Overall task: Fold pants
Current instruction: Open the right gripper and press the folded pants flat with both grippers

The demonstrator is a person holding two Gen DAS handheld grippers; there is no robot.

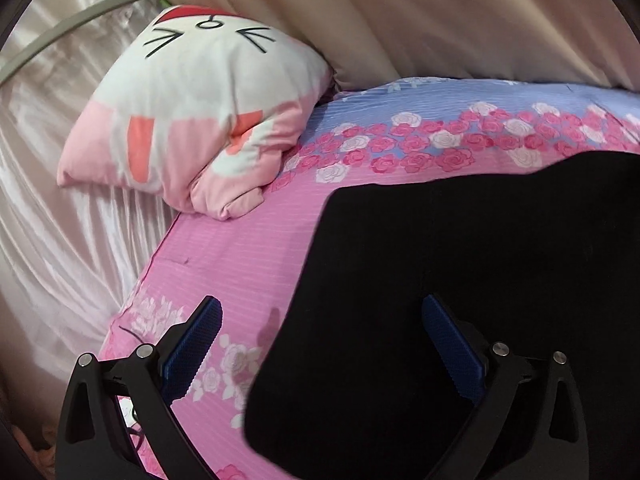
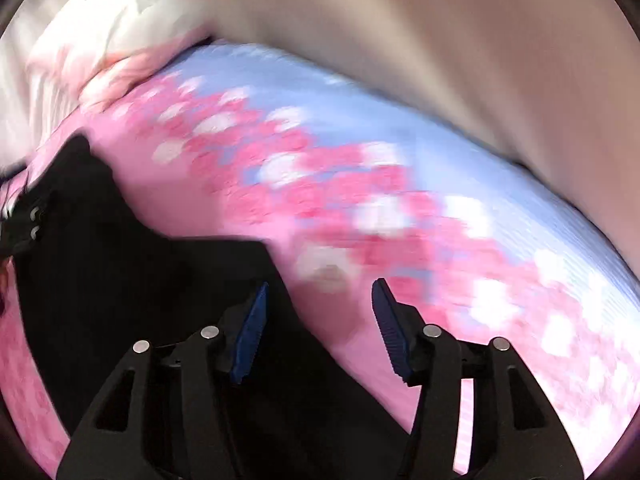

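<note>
Pants, black, lie spread on a bed sheet printed pink and blue with roses, filling the 4 o'clock part of the left wrist view. Left claw hangs over their edge with its blue pads wide apart, one pad over the sheet, the other over the dark cloth, gripping nothing. A cat-face pillow sits at 11 o'clock on the bed's corner, beside pale satin curtains. In the blurred right wrist view the right claw stands about half open and empty, the pants' edge under its 9 o'clock pad, the sheet beneath the other.
</note>
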